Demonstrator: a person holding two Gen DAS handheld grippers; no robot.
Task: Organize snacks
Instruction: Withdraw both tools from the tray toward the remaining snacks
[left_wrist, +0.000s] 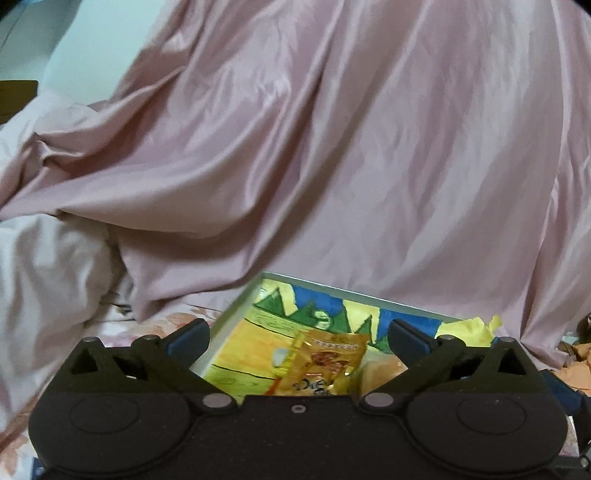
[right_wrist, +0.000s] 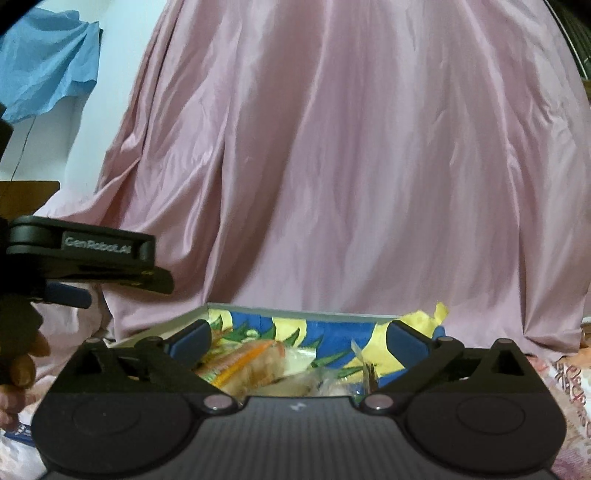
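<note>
1. You hold two grippers. Your left gripper (left_wrist: 297, 338) has its fingers spread wide with nothing between the pads; your right gripper (right_wrist: 299, 338) is spread just as wide and also holds nothing.
2. There is one box (left_wrist: 354, 293), shallow with a grey rim and a lining printed in yellow, blue and green. It sits on the bedding just ahead of both grippers, at the foot of a large pink sheet (left_wrist: 332, 147).
3. In the left wrist view you can count one orange-gold snack packet (left_wrist: 325, 363) lying inside the box, between the fingers but untouched by them. Its print is too blurred to read.
4. In the right wrist view the box (right_wrist: 295, 310) holds an orange-striped packet (right_wrist: 247, 360) and at least one clear wrapper (right_wrist: 332, 380); they overlap and blur, so you cannot tell the exact count.
5. Both gripper bodies hide the near part of the box.
6. Only the right wrist view shows your left gripper from the side (right_wrist: 85, 254), your hand (right_wrist: 22, 354) on its grip, and a blue cloth (right_wrist: 48, 55) hanging upper left.
</note>
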